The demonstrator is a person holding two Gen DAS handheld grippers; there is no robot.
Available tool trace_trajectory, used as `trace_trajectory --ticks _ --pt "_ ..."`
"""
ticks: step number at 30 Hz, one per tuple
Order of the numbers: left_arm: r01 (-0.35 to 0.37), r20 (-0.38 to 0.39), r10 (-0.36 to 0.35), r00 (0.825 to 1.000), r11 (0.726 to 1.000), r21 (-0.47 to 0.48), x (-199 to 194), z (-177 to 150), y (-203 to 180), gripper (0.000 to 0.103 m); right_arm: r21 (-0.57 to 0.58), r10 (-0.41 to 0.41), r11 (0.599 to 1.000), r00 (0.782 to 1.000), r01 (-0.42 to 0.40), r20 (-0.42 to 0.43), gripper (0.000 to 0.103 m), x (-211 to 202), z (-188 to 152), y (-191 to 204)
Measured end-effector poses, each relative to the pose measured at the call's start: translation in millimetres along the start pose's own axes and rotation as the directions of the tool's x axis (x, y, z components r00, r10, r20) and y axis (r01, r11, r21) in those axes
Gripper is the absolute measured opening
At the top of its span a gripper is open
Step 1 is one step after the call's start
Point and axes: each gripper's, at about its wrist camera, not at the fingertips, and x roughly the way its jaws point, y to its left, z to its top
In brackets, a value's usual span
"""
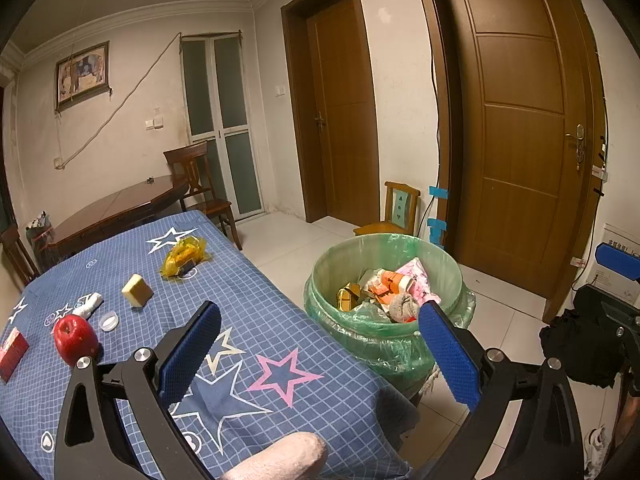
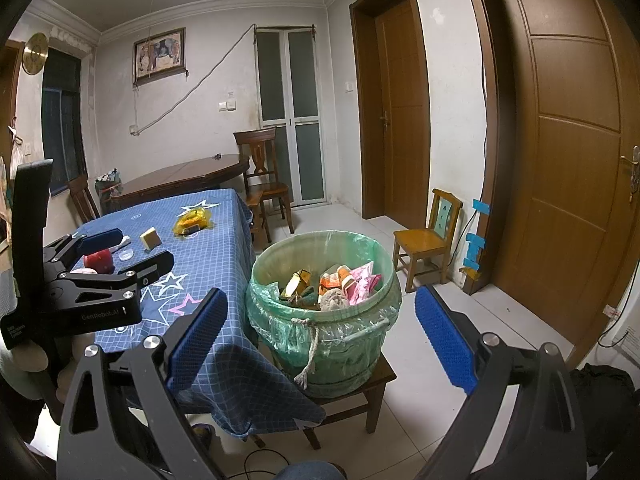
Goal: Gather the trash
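A round bin [image 1: 320,280] lined with a green bag holds wrappers, a gold box and a grey rag, and stands beside the table. On the blue star-print cloth [image 1: 280,320] lie a yellow wrapper [image 1: 184,257], a crumpled white tissue [image 1: 89,305], a clear plastic lid [image 1: 109,319], a yellow block [image 1: 137,290], a red apple [image 1: 76,339] and a red box [image 1: 12,350]. My left gripper [image 1: 320,354] is open and empty over the table's near corner. My right gripper [image 2: 320,340] is open and empty in front of the bin [image 2: 340,332]. The right wrist view shows the left gripper [image 2: 132,250] above the apple [image 2: 98,261].
The bin rests on a low wooden stool [image 2: 376,376]. A small wooden chair [image 2: 424,240] stands by the wall, and closed brown doors [image 2: 560,160] are at the right. A dark round table [image 2: 180,178] with chairs sits behind. A black bag [image 1: 580,344] lies on the tiled floor.
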Motion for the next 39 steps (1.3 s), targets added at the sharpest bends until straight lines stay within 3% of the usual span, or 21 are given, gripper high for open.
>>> trace_trajectory --ticks 39 --pt "0.002 -0.014 -0.002 1.000 1.000 0.003 -1.5 -0.7 0.8 0.099 0.000 0.011 1.000 1.000 -0.011 -0.008 0.091 4.8 -2.9 5.4"
